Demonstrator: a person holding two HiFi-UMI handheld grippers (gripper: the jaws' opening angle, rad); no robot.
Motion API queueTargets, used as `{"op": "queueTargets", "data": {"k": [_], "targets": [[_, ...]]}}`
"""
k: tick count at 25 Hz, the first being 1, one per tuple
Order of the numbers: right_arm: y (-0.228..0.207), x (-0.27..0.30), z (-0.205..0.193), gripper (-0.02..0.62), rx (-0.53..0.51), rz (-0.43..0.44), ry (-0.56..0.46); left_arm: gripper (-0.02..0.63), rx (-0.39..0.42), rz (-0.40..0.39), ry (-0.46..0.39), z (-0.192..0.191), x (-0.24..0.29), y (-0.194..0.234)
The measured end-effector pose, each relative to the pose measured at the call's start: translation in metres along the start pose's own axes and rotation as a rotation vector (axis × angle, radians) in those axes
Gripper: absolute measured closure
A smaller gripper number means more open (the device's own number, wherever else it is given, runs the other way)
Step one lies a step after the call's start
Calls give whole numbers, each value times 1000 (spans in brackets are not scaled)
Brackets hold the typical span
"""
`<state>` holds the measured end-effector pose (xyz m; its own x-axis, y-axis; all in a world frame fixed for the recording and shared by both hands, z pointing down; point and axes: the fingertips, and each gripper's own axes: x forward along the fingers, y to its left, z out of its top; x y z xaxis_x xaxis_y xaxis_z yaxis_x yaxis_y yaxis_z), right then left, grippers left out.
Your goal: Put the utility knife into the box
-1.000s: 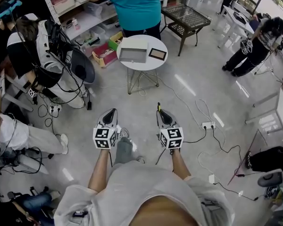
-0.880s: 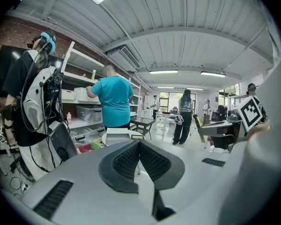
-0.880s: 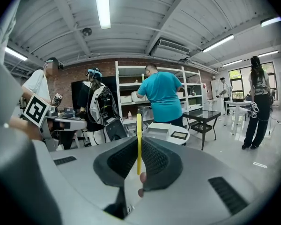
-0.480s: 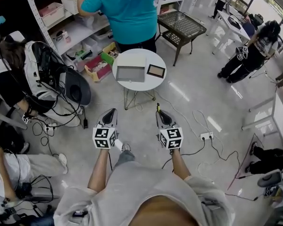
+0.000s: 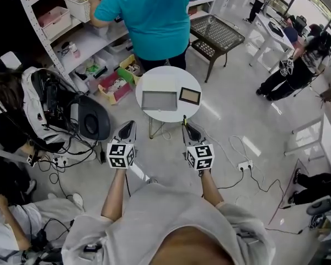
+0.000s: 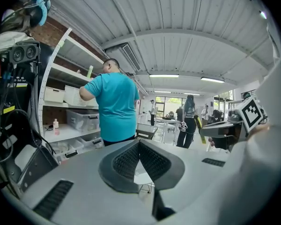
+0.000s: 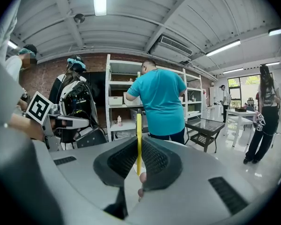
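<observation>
Both forearms are held out forward from the body, nearly parallel, and one gripper is carried in each hand, so two grippers are counted, each with one marker cube at its back end. The left gripper [image 5: 129, 126] and the right gripper [image 5: 187, 127] are kept side by side over the floor and are pointed toward the round table [image 5: 174, 113], just short of its near rim. In the left gripper view, the pads of the left gripper [image 6: 139, 143] are seen pressed together at their tips, and nothing is held between them; only a part of the white table is seen through the gap below. In the right gripper view, the right gripper [image 7: 139, 149] is seen closed on one utility knife [image 7: 139, 125], which is yellow, is gripped edge-on and stands upright out of the jaws. In the head view the utility knife [image 5: 184, 119] is seen as a short yellow piece at the front of the right gripper, in the air before the table edge and outside the box. One box [image 5: 159, 100] is counted; it is grey, it is open at the top and it lies on the table with a white flap behind it. One dark framed tray [image 5: 190, 95] is placed just beside the box, on its right. Behind the table one person in a teal shirt [image 5: 151, 15] is seen standing at the shelves [image 5: 71, 37].
</observation>
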<state>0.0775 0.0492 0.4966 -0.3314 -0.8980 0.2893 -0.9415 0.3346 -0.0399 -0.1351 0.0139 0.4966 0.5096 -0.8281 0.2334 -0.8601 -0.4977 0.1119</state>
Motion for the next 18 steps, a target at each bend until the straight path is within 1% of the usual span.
{"op": "queueTargets", "data": {"k": [5, 11, 18], "targets": [[-5, 17, 2, 548, 6, -28, 7, 586, 3, -34, 3, 4, 23, 11], [-8, 38, -11, 548, 29, -48, 49, 586, -7, -73, 28, -4, 49, 19], [-17, 71, -20, 548, 37, -26, 78, 586, -28, -63, 58, -17, 78, 34]]}}
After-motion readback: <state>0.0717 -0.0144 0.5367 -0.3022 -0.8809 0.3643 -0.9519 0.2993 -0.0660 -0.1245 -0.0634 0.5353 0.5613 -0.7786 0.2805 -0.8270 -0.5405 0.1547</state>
